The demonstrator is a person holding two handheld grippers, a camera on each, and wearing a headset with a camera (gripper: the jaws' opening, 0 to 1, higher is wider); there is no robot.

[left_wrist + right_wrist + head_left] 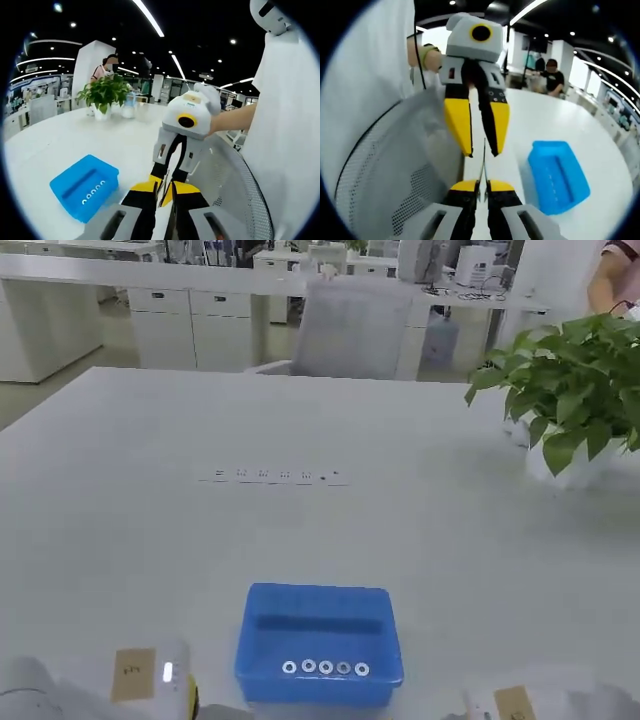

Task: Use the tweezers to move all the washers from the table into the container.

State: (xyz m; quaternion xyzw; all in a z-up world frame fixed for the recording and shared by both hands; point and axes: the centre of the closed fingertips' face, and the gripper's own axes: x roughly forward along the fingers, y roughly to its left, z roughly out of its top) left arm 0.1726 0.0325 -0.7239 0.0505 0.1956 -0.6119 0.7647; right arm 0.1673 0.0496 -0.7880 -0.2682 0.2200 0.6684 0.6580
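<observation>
Five washers [325,667] sit in a neat row inside the blue container [320,605], along its near wall. That's the score on the board. The container rests on the table [430,540], just ahead of the two grippers and between them. In the left gripper view it lies off to the left of the jaws, and in the right gripper view off to the right of them.

And the tweezers [483,165]? They're clenched in the right gripper [482,184], the thin metal rising straight out of its nearly closed jaws. The tip reaches up into the gap of the left gripper [481,153], which faces the right one nose to nose. Its yellow jaws stand parted either side of that tip, not touching it as far as I can make out, so it looks released. I can't make out a washer at the tweezers' tip.

So what's left? Farther out from both grippers, well beyond the container, a faint row of small marks [275,476] runs across the table. They're too small to call: they could be washers waiting, or only printed spots. A potted plant [570,380] stands well off to the right of the grippers, out of the way.

My read is that the bulk of the job is done, and possibly all of it. If those far marks are washers, there's another run of pickups to go.
</observation>
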